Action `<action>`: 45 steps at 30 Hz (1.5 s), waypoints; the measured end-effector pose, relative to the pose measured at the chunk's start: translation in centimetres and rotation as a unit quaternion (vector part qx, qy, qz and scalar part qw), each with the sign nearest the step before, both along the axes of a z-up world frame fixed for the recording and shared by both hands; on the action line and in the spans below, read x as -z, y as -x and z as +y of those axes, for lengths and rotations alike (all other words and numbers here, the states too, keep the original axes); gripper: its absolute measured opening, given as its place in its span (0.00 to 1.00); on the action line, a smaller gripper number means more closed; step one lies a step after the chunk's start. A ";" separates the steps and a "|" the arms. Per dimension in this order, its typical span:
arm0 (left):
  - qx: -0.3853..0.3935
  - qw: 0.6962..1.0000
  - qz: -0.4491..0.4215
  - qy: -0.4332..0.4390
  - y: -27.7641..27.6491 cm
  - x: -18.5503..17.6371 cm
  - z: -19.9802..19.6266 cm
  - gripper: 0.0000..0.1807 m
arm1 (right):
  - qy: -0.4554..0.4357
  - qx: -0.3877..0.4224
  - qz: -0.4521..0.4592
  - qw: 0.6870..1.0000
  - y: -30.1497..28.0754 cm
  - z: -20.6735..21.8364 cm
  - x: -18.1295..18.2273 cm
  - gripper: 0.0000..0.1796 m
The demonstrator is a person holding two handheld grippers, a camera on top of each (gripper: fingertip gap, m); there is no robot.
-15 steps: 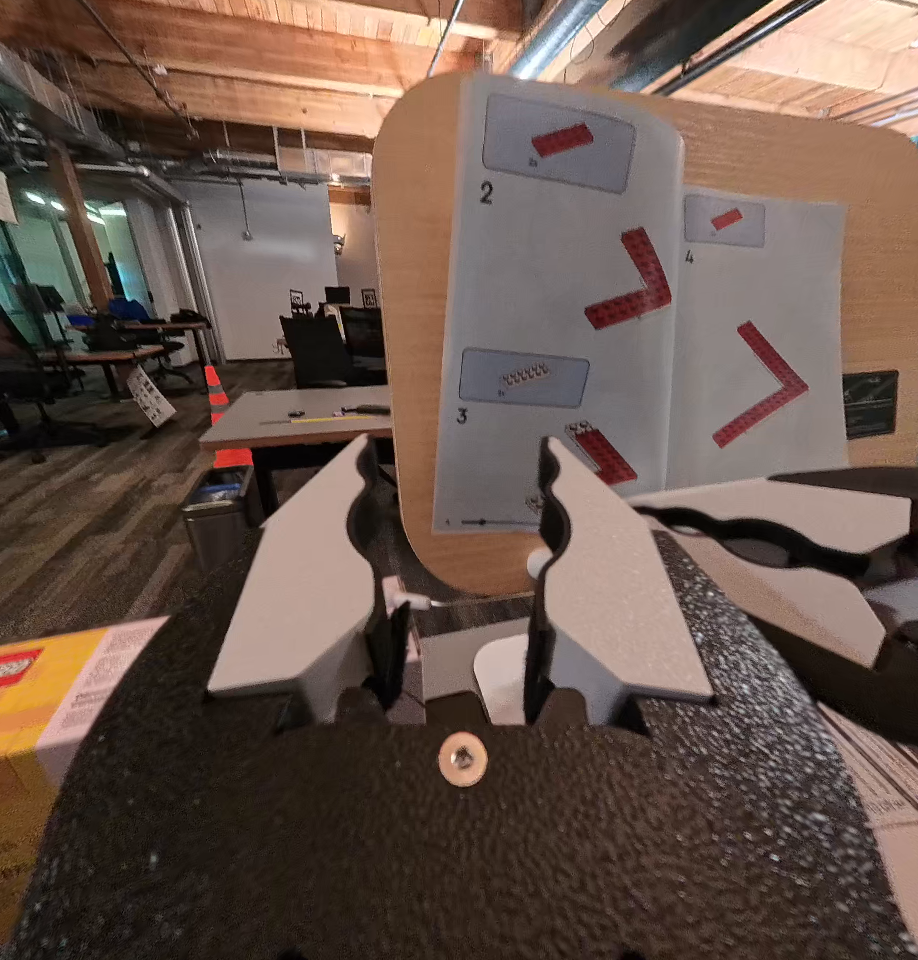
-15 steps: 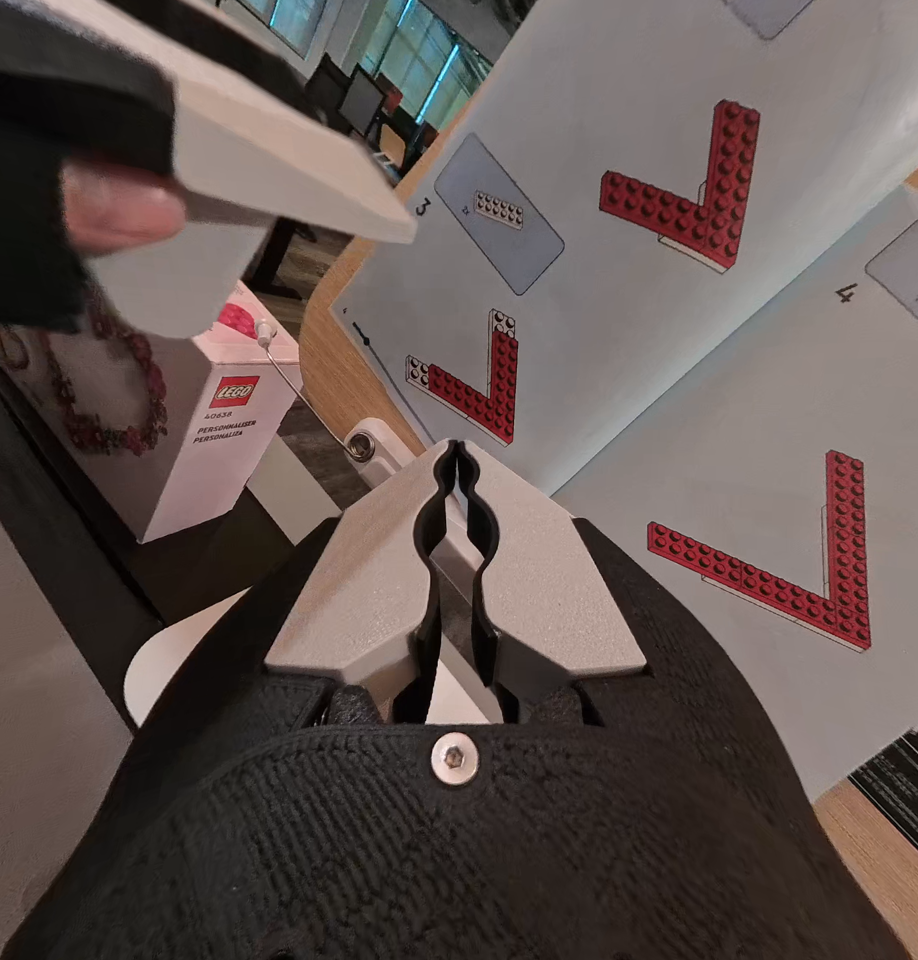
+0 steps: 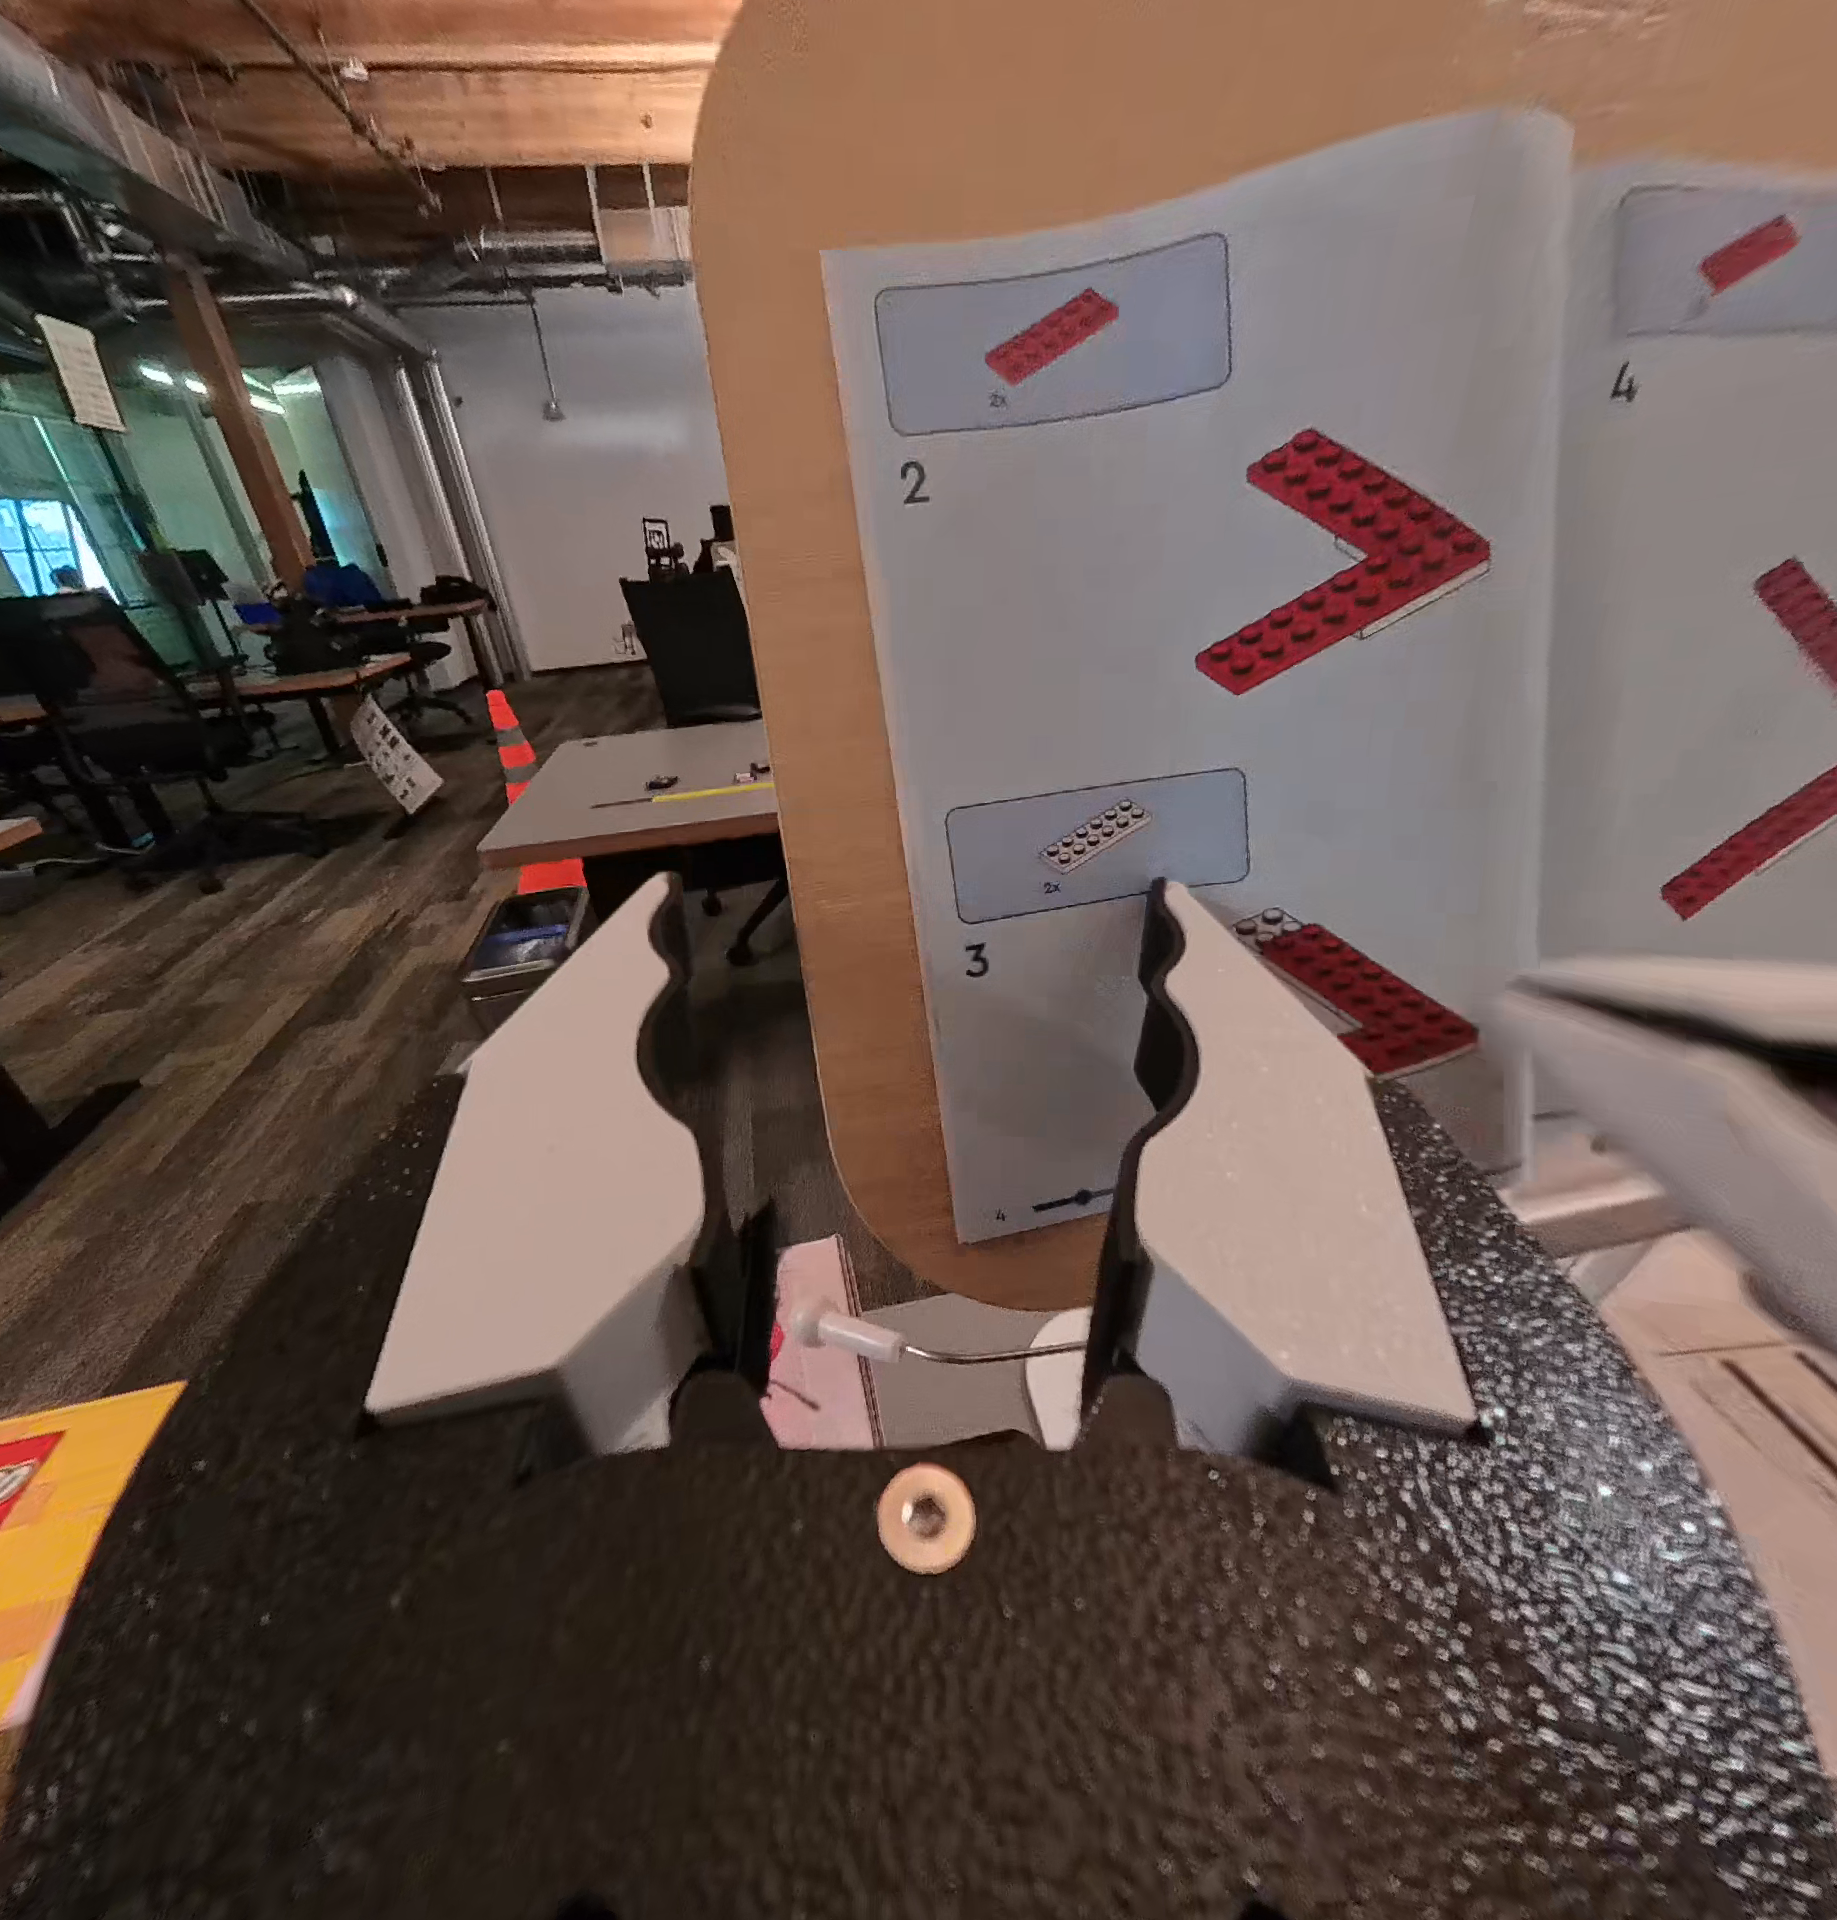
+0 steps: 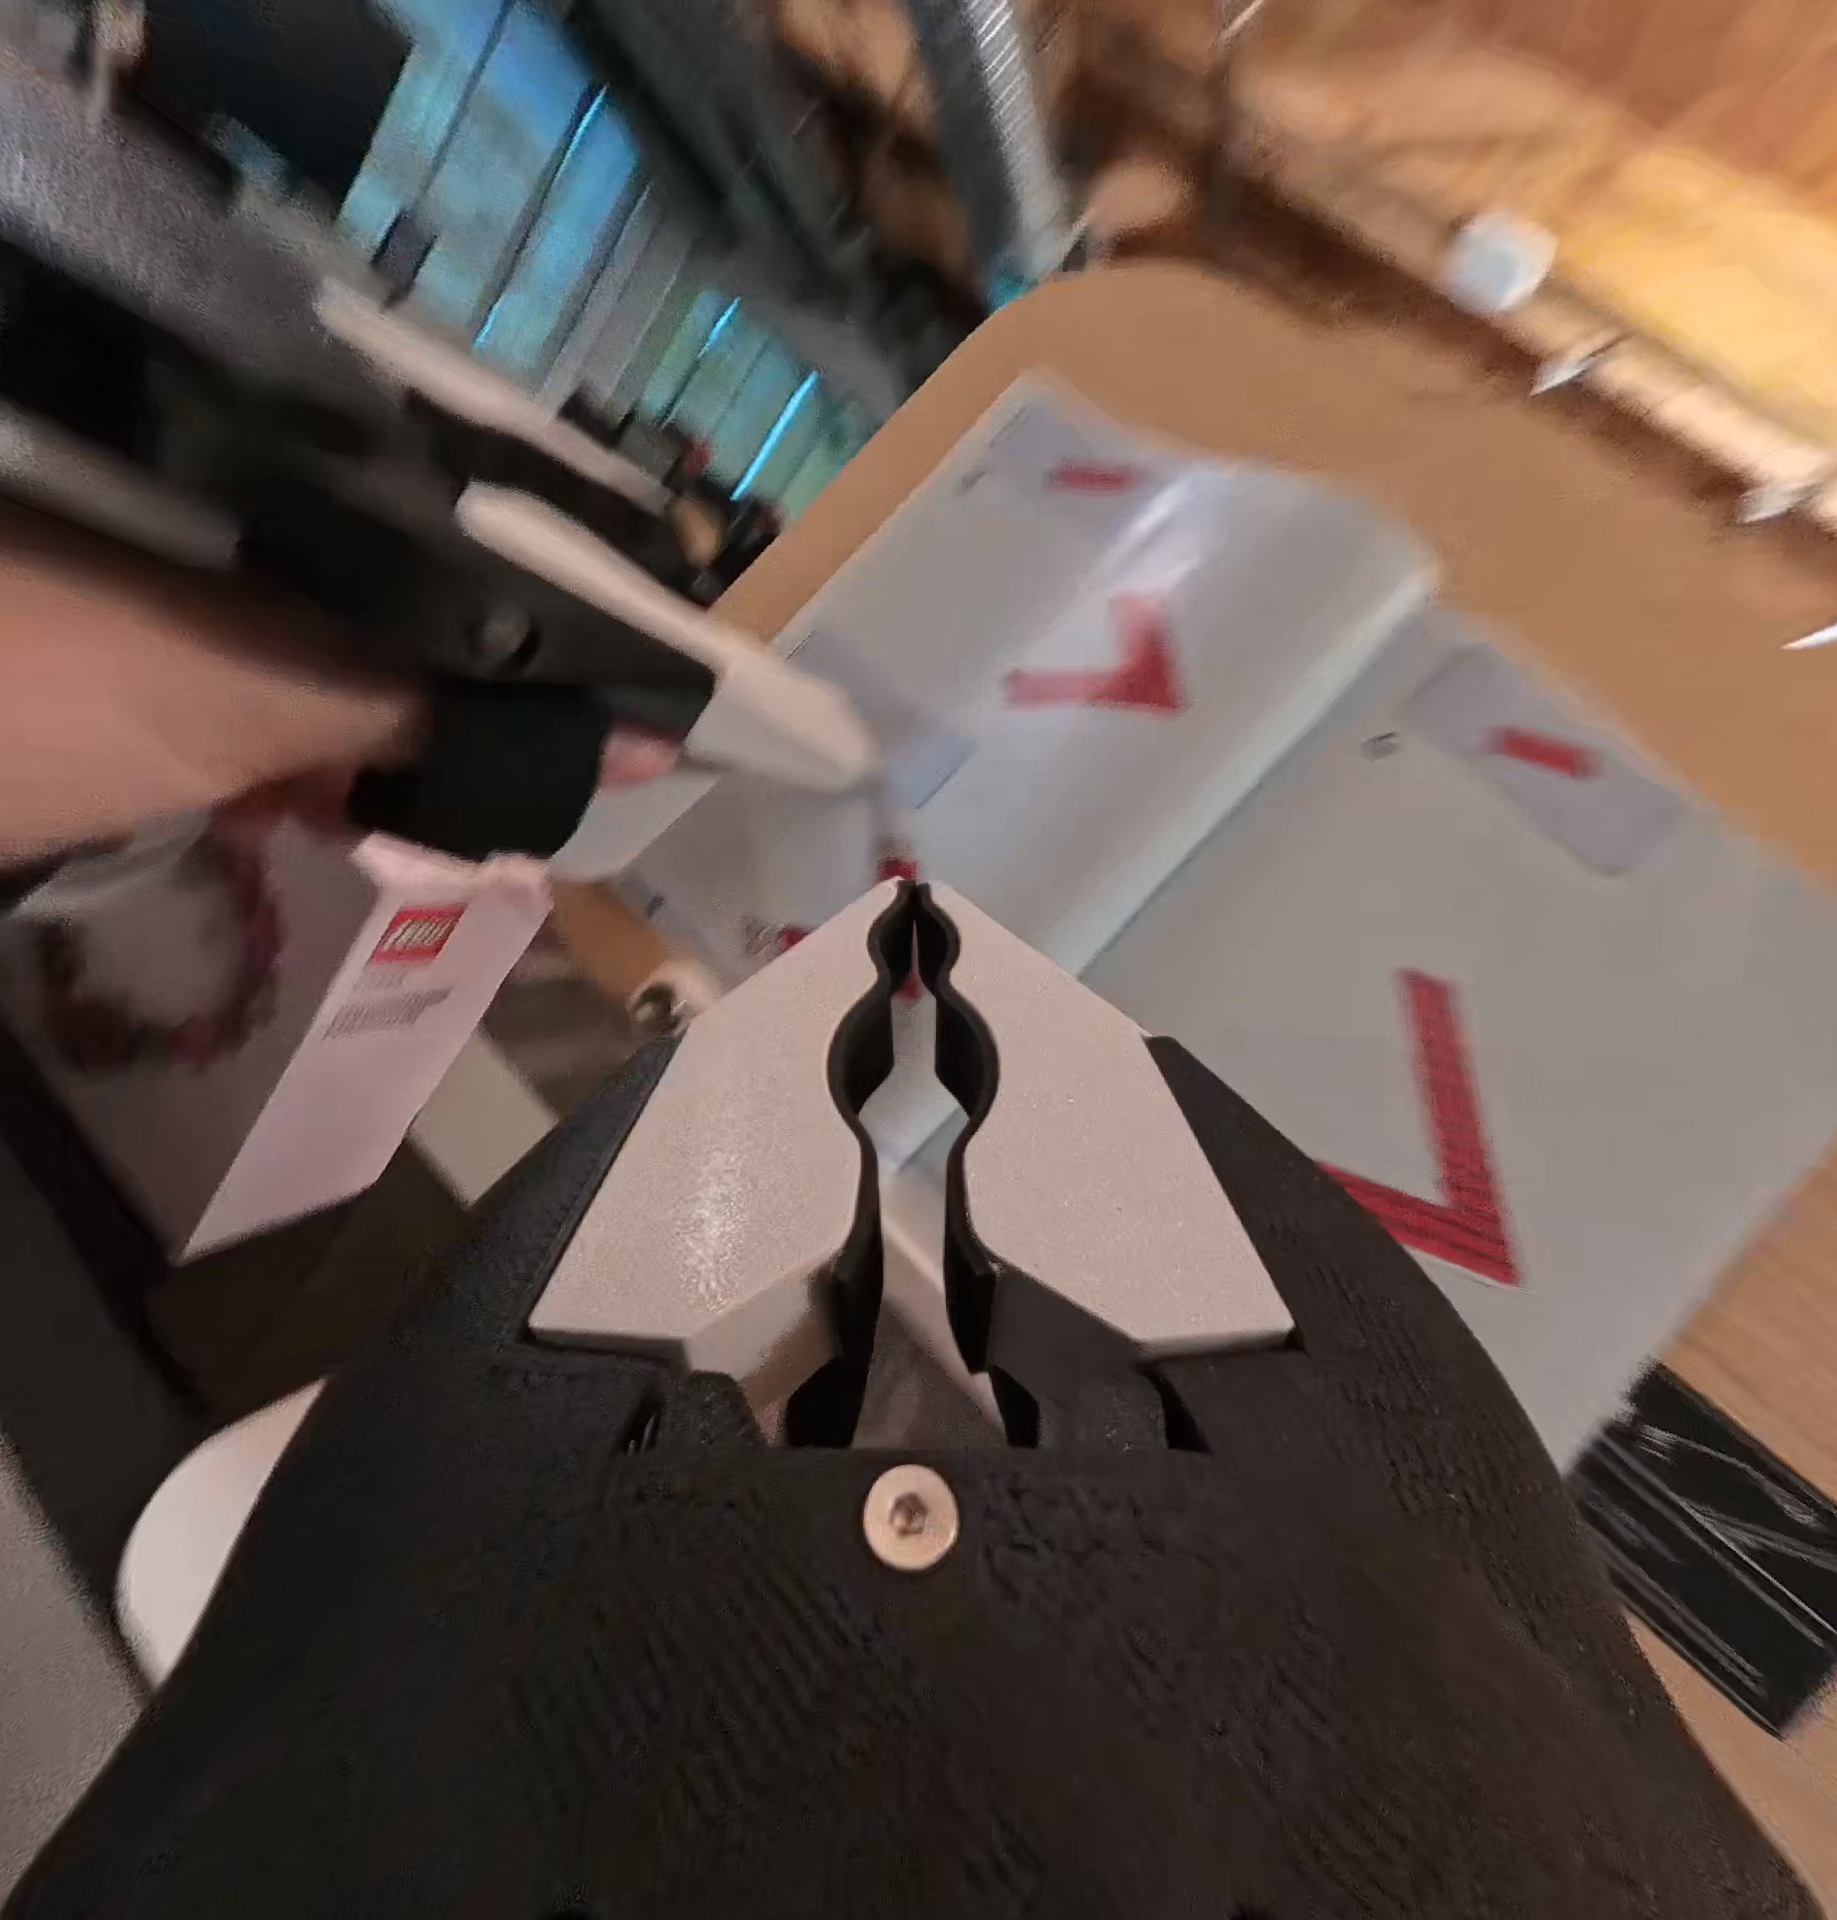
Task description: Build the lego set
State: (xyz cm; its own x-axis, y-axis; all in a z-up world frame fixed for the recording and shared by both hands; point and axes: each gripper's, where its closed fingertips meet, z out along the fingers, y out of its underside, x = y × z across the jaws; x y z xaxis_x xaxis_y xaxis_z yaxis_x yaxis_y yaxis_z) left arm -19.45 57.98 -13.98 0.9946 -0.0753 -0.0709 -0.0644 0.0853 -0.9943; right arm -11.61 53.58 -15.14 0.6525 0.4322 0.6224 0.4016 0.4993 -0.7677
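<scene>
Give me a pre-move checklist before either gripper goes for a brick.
1. Left gripper open and empty: ok, jaws wide apart with nothing between them.
2. Right gripper free of parts: ok, tips shut with nothing visibly between them; it must open before picking.
3. Instruction booklet readable: ok, open and upright against the wooden board.
4. Bricks located: not ok, no loose bricks show in either view.
5. Right wrist view steady: not ok, heavy motion blur.
6. Box clear of the path: cannot tell; it stands left of the right gripper.
</scene>
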 end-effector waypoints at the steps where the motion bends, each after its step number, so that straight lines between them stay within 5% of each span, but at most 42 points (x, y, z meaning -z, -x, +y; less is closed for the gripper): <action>1: 0.003 1.000 -0.007 0.000 0.0 0.0 0.0 0.47 | -0.026 0.009 0.033 0.999 -0.6 -0.2 -1.4 0.00; 6: 0.022 1.000 -0.007 0.020 -0.1 0.8 -0.1 0.43 | -0.035 0.080 0.050 0.995 -1.8 1.5 -2.8 0.00; 15: 0.121 0.990 -0.057 0.035 0.6 1.9 -0.9 0.18 | 0.012 0.097 0.003 0.995 -1.0 3.4 -1.1 0.00; 19: 0.177 0.973 -0.142 0.030 1.1 2.0 -1.0 0.12 | -0.031 0.094 -0.079 0.992 -0.1 2.8 -0.3 0.00; 24: 0.217 0.957 -0.193 0.027 1.3 2.0 -1.2 0.09 | -0.122 -0.092 -0.256 0.954 5.6 -3.7 3.6 0.09; 28: 0.221 0.955 -0.196 0.026 1.3 2.0 -1.2 0.09 | -0.115 -0.054 -0.336 0.933 6.7 -2.8 6.0 0.15; 31: 0.221 0.956 -0.191 0.028 1.3 2.0 -1.3 0.09 | -0.128 0.008 -0.361 0.924 6.5 -1.1 6.6 0.08; 33: 0.225 0.954 -0.196 0.029 1.3 2.0 -1.3 0.09 | -0.146 0.051 -0.354 0.922 6.1 0.0 6.2 0.00; 45: 0.239 0.948 -0.210 0.025 1.2 1.9 -1.4 0.08 | -0.100 0.001 -0.156 0.983 6.0 -0.2 4.5 0.00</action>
State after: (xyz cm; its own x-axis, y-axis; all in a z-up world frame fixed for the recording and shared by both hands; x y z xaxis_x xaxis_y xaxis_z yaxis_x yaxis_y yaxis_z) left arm -20.67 56.61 -15.91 0.7855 -0.5179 0.3387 0.3711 -0.0437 -0.9275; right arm -17.60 53.37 -19.67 0.4179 0.2793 0.8645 0.6026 0.6269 -0.4939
